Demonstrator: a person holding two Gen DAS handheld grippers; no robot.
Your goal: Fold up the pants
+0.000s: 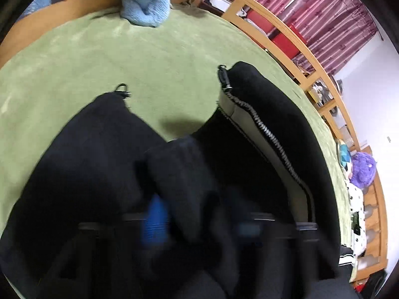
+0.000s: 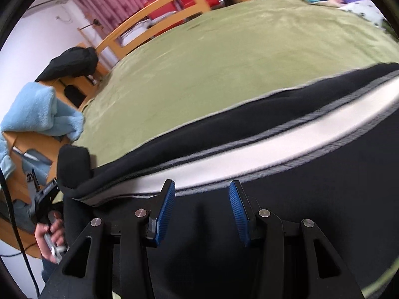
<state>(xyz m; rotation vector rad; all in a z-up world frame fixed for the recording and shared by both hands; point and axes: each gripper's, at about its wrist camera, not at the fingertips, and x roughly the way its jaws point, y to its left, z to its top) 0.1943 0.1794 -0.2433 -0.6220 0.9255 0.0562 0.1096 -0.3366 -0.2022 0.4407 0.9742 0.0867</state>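
Note:
Black pants (image 1: 274, 124) with a white zippered side stripe lie on the green bed cover (image 1: 124, 62). In the left wrist view my left gripper (image 1: 199, 224) is blurred and buried in black fabric; one blue pad (image 1: 154, 221) shows, and a fold of cloth sits between the fingers. In the right wrist view the pants (image 2: 274, 199) stretch across below the white stripe (image 2: 249, 154). My right gripper (image 2: 202, 214) is open just above the black fabric, with blue pads (image 2: 164, 211) apart and nothing between them. The person's left hand (image 2: 49, 234) holds the other gripper at lower left.
A light blue fleece (image 1: 144, 2) lies at the bed's far edge; it also shows in the right wrist view (image 2: 37, 109). A wooden bed frame (image 1: 311, 57) runs along the side. Plush toys and pillows (image 1: 359, 169) sit at the head. A black bag (image 2: 69, 62) rests on a wooden stand.

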